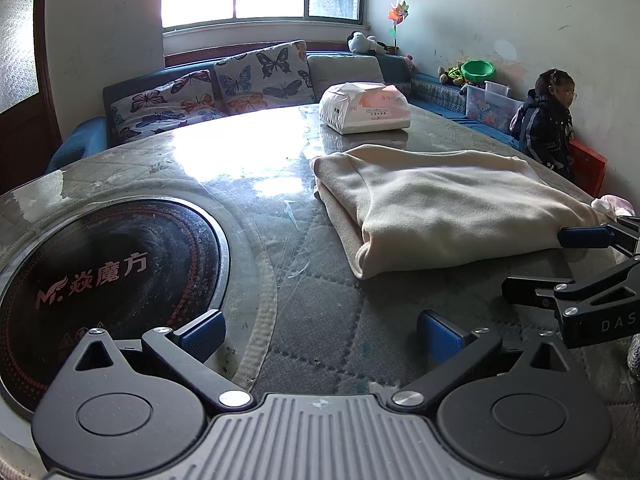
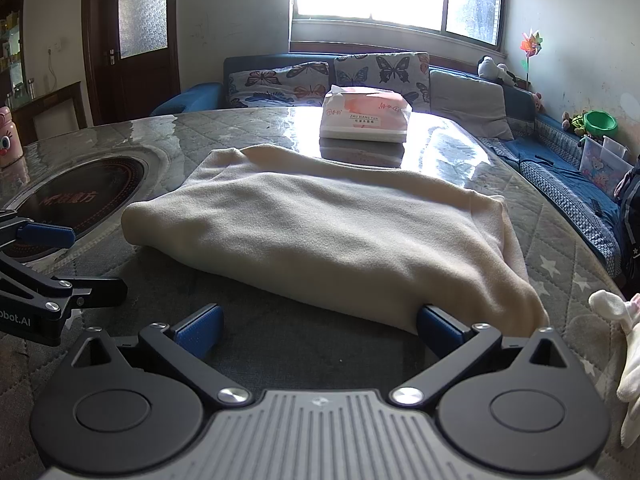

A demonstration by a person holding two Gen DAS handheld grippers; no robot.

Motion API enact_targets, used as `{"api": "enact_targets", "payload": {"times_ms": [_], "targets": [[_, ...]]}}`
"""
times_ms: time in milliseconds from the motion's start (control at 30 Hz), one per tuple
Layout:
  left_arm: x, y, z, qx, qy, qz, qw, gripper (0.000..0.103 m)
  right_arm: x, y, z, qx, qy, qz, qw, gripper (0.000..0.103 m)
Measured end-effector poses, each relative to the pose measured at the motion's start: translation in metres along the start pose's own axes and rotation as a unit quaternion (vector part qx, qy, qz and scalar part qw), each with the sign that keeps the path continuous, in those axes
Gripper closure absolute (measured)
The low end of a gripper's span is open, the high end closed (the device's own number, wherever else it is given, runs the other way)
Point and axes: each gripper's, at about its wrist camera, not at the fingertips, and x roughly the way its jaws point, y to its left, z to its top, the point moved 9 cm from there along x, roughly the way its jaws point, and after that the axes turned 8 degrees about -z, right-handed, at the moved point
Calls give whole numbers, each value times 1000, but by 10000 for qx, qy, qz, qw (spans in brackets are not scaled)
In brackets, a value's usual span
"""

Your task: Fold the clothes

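The inset cooktop, black and round with red lettering, is sitting in the left part of the table, near the near edge. The left gripper is hovering low over the quilted table cover just right of the cooktop, its blue-padded fingers spread wide and gripping nothing. In the right wrist view the same gripper is reaching in from the left edge of the frame, jaws parted.

The cream garment is lying folded into a thick rectangular bundle in the middle of the table, its long folded side facing the near edge. The tissue pack, white and pink, is standing behind it toward the far edge, apart from the cloth.

The right gripper is resting at the near right corner of the bundle, released and wide; its right finger is touching the cloth's near edge or slipping just under it, which of the two cannot be told, while the left finger is standing clear over the bare cover. From the left wrist view this gripper is entering from the right, fingers apart beside the bundle's near corner.

A small pale cloth item is lying at the table's right edge. A child in a dark jacket is standing beyond that edge, by the wall.
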Motion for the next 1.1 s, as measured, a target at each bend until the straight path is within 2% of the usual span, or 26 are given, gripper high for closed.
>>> {"api": "enact_targets", "payload": {"times_ms": [700,900,1100], "targets": [[-1,1,0,-58,60,35,10000,0,-5,2,1,-72,-2,-60,10000,0],[-5,-1,1,-94,160,139,9997,0,-19,-2,5,-8,-117,-101,9999,0],[-14,-13,5,-74,145,59,9999,0,-33,-9,0,155,-121,-146,9997,0]]}}
